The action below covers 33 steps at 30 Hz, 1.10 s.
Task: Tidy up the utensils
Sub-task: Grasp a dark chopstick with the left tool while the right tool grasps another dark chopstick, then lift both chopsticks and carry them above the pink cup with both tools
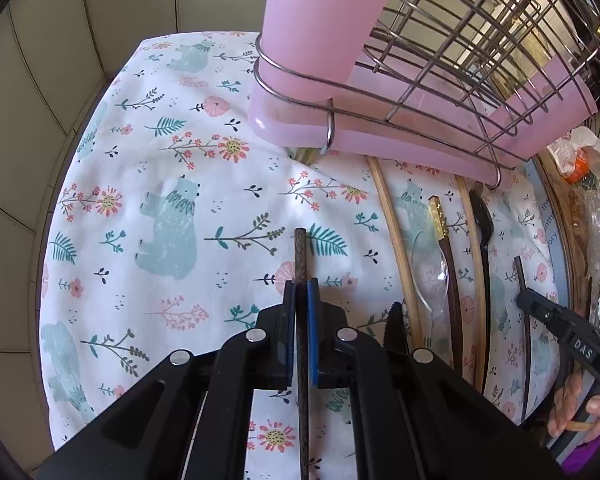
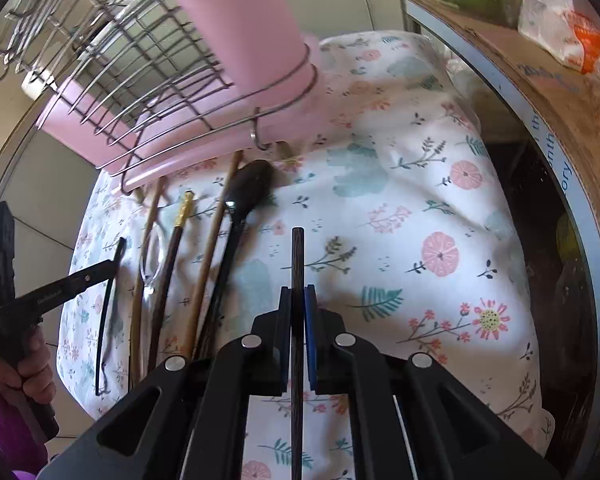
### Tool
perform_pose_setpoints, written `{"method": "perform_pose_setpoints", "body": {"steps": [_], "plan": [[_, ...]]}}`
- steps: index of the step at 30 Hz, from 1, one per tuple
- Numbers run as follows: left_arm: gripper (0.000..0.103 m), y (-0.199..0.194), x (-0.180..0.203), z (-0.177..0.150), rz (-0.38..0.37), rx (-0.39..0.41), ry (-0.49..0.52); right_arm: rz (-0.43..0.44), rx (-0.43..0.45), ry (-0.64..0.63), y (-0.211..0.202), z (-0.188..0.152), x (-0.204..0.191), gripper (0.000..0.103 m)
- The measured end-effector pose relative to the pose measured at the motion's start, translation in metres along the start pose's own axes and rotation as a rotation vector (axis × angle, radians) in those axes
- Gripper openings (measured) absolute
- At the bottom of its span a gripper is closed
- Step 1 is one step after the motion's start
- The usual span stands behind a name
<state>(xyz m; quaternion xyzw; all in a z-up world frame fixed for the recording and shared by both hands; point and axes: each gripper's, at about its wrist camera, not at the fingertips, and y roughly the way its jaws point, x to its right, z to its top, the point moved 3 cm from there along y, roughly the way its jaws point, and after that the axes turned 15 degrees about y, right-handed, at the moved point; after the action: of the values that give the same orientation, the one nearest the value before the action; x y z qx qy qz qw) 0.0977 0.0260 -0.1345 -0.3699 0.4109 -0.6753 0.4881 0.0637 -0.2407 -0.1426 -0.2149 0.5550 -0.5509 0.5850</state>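
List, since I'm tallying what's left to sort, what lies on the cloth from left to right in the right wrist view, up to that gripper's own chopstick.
Thin black stick → pale chopstick → gold-tipped dark chopstick → second pale chopstick → black spoon → dark chopstick clamped in the right gripper.

Both wrist cameras look steeply down along their own fingers, close above the floral tablecloth (image 1: pixel 172 128). The left view faces the cloth's left part, the right view its right; both share the pink utensil rack (image 2: pixel 236 12) and the utensil row between them.
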Motion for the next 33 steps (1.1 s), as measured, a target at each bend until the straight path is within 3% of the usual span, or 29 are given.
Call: {"method": "perform_pose_setpoints", "body": {"steps": [10,17,25,33], "plan": [[0.005,0.002,0.002,0.009,-0.002,-0.079,0.055,-0.027,-0.064,-0.042,0.009,0.004,-0.004,0.012],[0.006,0.017,0.012,0.015,-0.002,-0.086,0.071,-0.028,-0.063,-0.054,0.012,0.002,-0.003,0.007],[0.005,-0.001,-0.001,0.004,-0.038,-0.004,0.014,0.064,0.040,0.016,-0.016,0.013,0.008,0.006],[0.005,-0.056,-0.014,0.003,-0.063,0.175,-0.026,0.169,0.218,-0.020,-0.064,0.030,-0.009,0.006]]}}
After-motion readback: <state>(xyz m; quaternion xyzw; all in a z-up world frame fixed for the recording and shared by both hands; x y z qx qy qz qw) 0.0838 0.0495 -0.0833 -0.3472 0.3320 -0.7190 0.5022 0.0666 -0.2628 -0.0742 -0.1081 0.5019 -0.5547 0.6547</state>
